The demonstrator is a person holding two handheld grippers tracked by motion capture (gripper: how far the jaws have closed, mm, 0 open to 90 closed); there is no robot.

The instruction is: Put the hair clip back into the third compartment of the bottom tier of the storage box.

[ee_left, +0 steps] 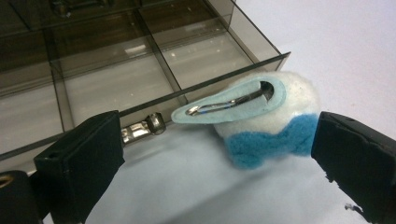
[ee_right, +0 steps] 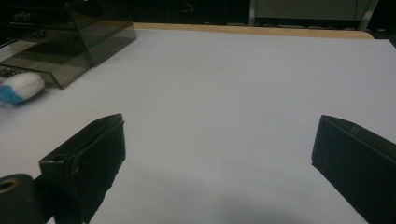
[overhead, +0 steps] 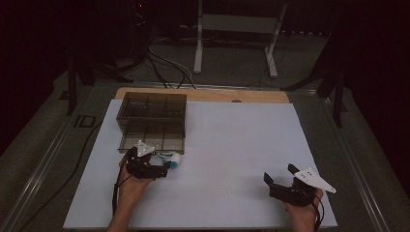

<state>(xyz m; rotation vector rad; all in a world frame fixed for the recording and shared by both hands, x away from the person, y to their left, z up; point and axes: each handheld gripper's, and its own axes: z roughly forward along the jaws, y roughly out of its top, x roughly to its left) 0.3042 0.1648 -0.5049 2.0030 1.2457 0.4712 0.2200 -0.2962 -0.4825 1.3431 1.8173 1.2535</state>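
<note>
A felt hair clip [ee_left: 266, 121], a white puff with a blue bow and a pale-blue snap clip on top, lies on the white sheet [overhead: 232, 145] just in front of a smoked clear compartment box [overhead: 152, 121]. My left gripper [overhead: 163, 166] is open around it. In the left gripper view the hair clip rests against the right jaw, with a wide gap to the left jaw. The box's front wall [ee_left: 140, 105] and its metal latch [ee_left: 140, 130] are close behind. My right gripper [overhead: 280, 175] stands open over bare sheet at the front right, holding nothing. The right gripper view shows the hair clip [ee_right: 18, 88] and the box [ee_right: 79, 42] far off.
The white sheet covers a wooden board [overhead: 203, 94]. The box's lid stands open and its compartments look bare. Behind the table are a white metal stand [overhead: 237, 38] and cables [overhead: 164, 63] on the floor. A cable [overhead: 82, 150] runs along the table's left side.
</note>
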